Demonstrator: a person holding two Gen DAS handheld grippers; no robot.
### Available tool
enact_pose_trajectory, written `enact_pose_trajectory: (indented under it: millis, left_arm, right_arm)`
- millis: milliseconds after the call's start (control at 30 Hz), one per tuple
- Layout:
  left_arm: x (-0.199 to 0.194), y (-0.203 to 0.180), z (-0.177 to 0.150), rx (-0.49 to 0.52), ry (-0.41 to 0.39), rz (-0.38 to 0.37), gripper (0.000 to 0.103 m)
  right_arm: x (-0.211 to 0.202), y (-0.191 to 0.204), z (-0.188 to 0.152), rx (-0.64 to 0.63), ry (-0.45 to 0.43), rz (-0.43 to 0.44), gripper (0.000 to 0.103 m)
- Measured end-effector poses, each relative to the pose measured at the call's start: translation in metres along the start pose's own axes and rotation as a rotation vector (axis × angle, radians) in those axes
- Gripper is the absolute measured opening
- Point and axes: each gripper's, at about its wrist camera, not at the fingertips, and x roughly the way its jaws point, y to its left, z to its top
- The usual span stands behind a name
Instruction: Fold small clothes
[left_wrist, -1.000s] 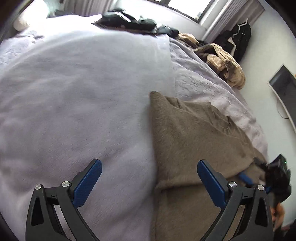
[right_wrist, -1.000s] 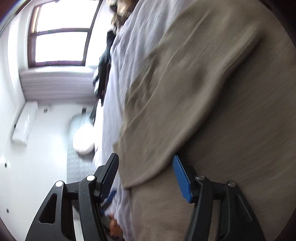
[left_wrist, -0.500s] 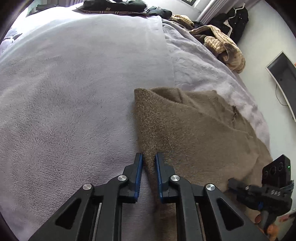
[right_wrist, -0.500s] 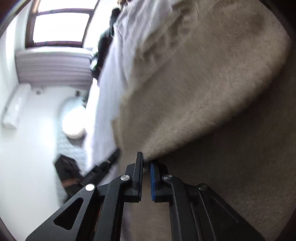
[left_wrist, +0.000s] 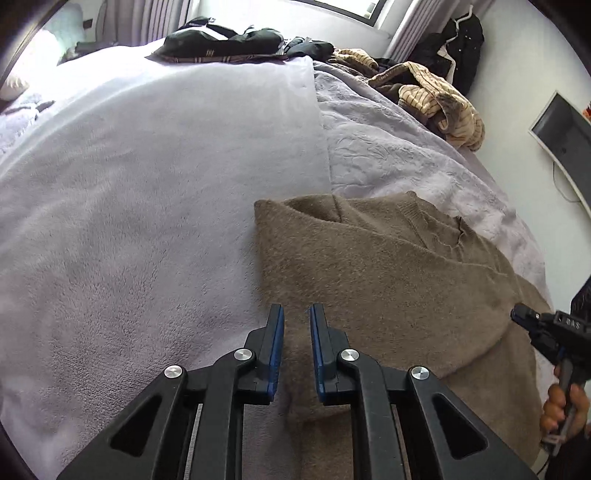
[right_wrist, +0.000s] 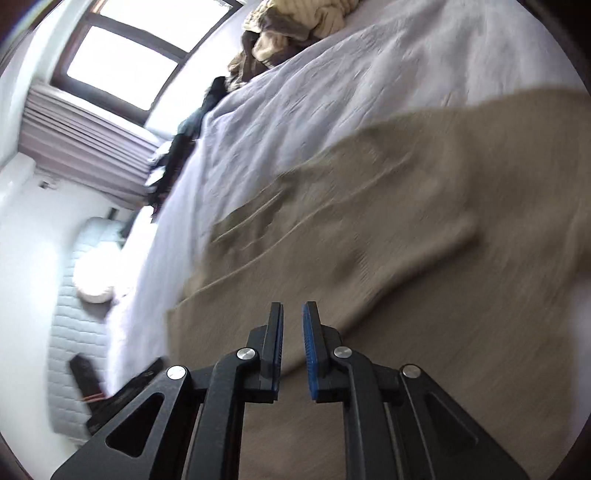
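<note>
Pinching brown sweater (left_wrist: 388, 273) edge, left gripper (left_wrist: 296, 343) fingers nearly closed, right gripper (right_wrist: 293, 339) fingers opening around fabric

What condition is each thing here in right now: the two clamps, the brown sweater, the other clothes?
left gripper: shut on the brown sweater's edge.
right gripper: jaws opening, a fold of the sweater between them.
brown sweater: lying on the bed, partly folded.
striped clothes: crumpled heap, unfolded.
dark clothes: loose heap at the bed's far end.
</note>
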Motion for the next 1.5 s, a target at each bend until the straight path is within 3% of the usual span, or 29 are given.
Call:
enact_pose_trajectory:
  millis: [67, 167, 700, 733, 767, 800, 867, 933, 1000, 1067, 1233, 1500]
  left_arm:
    - [0.008, -0.007, -0.003, 0.021, 0.015, 0.034, 0.016]
    - [0.017, -0.009, -0.012, 0.05, 0.021, 0.083, 0.016]
    - [-0.019, -0.026, -0.04, 0.008, 0.031, 0.075, 0.018]
    - [-0.021, -0.029, -0.044, 0.009, 0.035, 0.074, 0.043]
    - [-0.024, -0.032, -0.048, 0.006, 0.036, 0.066, 0.085]
    - [-0.028, -0.034, -0.051, 0.0, 0.024, 0.066, 0.097]
    - [-0.039, -0.045, -0.06, 0.017, -0.024, 0.07, 0.1]
    - [-0.042, -0.054, -0.066, 0.038, -0.011, 0.07, 0.1]
    - [-0.046, -0.061, -0.073, 0.039, -0.007, 0.07, 0.1]
    - [-0.049, -0.066, -0.078, 0.038, 0.0, 0.07, 0.1]
    - [-0.049, -0.074, -0.093, 0.026, 0.062, 0.059, 0.1]
    - [-0.051, -0.106, -0.118, 0.041, 0.1, 0.053, 0.1]
  right_arm:
    - [0.015, -0.012, 0.004, 0.021, 0.04, -0.073, 0.01]
    - [0.013, -0.036, -0.006, 0.072, 0.031, -0.012, 0.01]
    - [-0.04, -0.045, -0.053, 0.052, 0.067, 0.082, 0.015]
    - [-0.042, -0.045, -0.056, 0.048, 0.07, 0.087, 0.015]
    - [-0.045, -0.044, -0.061, 0.042, 0.073, 0.094, 0.015]
    - [-0.048, -0.043, -0.065, 0.038, 0.076, 0.1, 0.015]
    - [-0.053, -0.042, -0.072, 0.034, 0.08, 0.116, 0.015]
    - [-0.058, -0.041, -0.078, 0.035, 0.08, 0.131, 0.018]
    - [-0.063, -0.042, -0.083, 0.039, 0.075, 0.132, 0.03]
    - [-0.07, -0.042, -0.09, 0.035, 0.07, 0.142, 0.057]
    - [-0.084, -0.046, -0.101, 0.029, 0.065, 0.179, 0.077]
    - [-0.105, -0.063, -0.11, 0.044, 0.049, 0.221, 0.078]
